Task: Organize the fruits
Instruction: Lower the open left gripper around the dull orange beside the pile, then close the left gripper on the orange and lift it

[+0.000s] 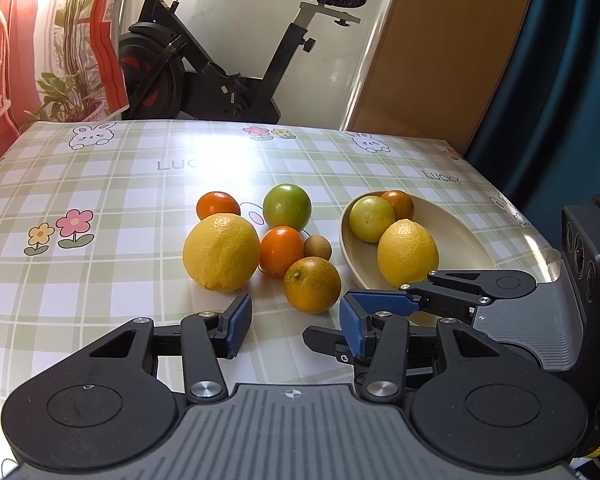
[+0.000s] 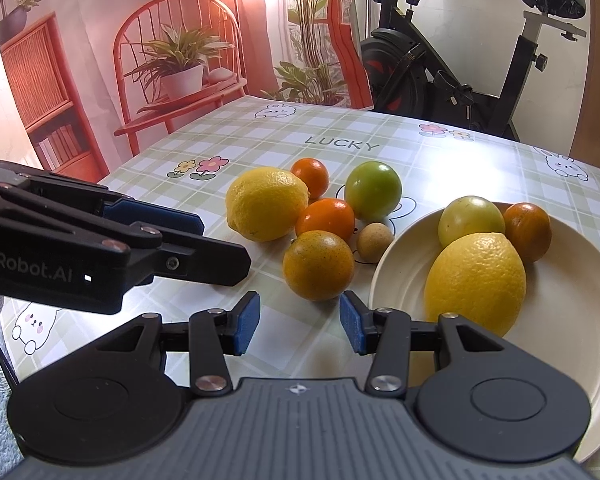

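A: Where was the fruit?

B: Six pieces sat loose on the checked surface (image 2: 204,136): a big lemon (image 2: 266,203), two small oranges (image 2: 310,176) (image 2: 325,220), a green fruit (image 2: 373,190), a small brown one (image 2: 375,241) and a speckled orange (image 2: 318,265). At three o'clock from them, the cream plate (image 2: 396,280) carried a second lemon (image 2: 476,280) and two more.

A: And the tools?

B: The left tool (image 1: 296,322) and right tool (image 2: 300,322) both hung partly open and empty, the speckled orange at twelve o'clock of each.
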{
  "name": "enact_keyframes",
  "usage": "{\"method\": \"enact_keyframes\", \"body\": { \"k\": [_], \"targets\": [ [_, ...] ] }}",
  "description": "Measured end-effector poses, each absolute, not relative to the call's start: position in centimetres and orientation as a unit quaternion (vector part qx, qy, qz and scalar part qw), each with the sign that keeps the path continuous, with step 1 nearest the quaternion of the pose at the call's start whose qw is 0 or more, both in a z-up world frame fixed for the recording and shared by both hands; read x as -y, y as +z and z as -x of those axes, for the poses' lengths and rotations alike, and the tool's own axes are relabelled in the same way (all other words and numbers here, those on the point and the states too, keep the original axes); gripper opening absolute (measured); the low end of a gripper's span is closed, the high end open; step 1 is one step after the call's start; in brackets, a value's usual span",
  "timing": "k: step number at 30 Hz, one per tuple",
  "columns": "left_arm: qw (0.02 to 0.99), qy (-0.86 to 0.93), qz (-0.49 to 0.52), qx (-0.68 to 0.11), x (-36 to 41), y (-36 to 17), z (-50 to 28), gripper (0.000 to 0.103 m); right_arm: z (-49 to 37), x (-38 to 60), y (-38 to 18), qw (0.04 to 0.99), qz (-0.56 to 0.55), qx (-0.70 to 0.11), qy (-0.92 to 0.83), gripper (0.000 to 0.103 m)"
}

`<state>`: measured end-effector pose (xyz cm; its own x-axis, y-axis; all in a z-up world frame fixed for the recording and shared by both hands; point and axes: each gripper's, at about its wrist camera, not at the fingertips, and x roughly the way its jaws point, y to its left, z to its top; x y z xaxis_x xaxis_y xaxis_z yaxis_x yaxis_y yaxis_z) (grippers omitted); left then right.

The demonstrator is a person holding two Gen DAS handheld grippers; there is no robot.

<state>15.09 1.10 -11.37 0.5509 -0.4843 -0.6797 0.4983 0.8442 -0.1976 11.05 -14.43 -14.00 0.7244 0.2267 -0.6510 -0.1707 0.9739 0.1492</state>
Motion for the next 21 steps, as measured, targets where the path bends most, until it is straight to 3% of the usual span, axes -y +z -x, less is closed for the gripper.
{"method": "enact_keyframes", "body": {
  "k": [7, 21],
  "targets": [
    [0.878, -0.282, 0.019, -0.386, -0.2, -11.6, -16.7, 0.051, -10.9, 13.9, -13.1, 0.941, -0.006, -0.324, 0.099, 0.047],
    [0.868, -0.282, 0.01, -0.408, 2.2, -13.7, -18.5, 0.048, -12.7, 13.8, -14.5, 0.936, 0.011, -0.334, 0.106, 0.046]
  ]
}}
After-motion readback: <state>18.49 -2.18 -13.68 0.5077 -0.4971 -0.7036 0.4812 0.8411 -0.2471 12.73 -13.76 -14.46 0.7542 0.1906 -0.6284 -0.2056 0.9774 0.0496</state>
